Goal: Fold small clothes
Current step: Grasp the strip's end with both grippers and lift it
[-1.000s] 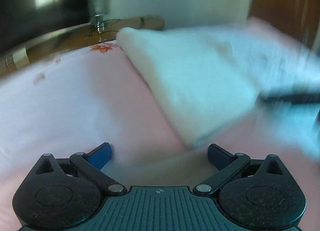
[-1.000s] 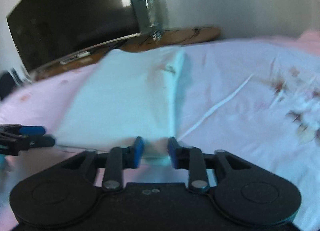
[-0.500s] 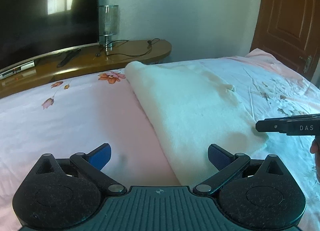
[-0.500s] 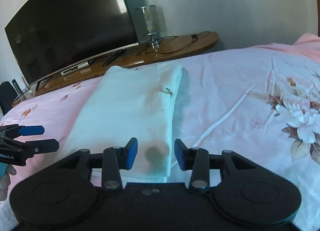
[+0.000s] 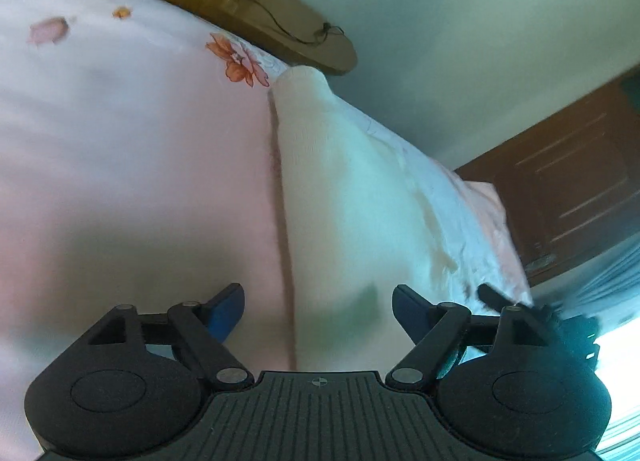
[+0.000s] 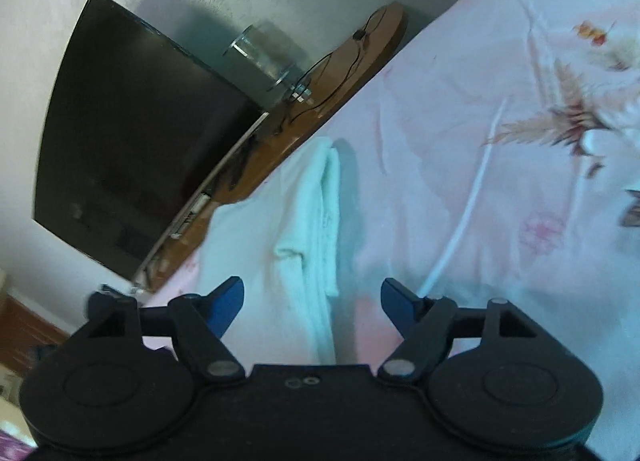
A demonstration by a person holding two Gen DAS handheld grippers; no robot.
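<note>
The folded white garment [image 5: 352, 221] lies flat on a bed [image 5: 132, 165] spread with a pink floral sheet, one long folded edge running away from the left tool [image 5: 318, 307] toward the far end of the mattress. The left tool hangs over the garment's near end with its blue-tipped jaws spread wide, gripping nothing; one fingertip [image 5: 228, 307] sits over bare pink sheet, the other over the white cloth. The right tool [image 6: 312, 301] is likewise wide apart and empty, its left fingertip [image 6: 226, 299] above the cloth and its right one above the sheet, so that the garment's layered edge [image 6: 320, 229] runs up between them. Both views are steeply tilted and slightly blurred (the horizon leans hard in each). In the left wrist view the tip of the right tool [image 5: 516, 305] shows as a dark smear just past the garment's right edge. Beyond the bed, a curved wooden table [image 6: 320, 101] carries a large dark television [image 6: 136, 141], a clear cylindrical object [image 6: 264, 53] and a trailing black cable [image 6: 340, 61]. A brown wooden door [image 5: 576, 189] stands at the right in the left wrist view.
</note>
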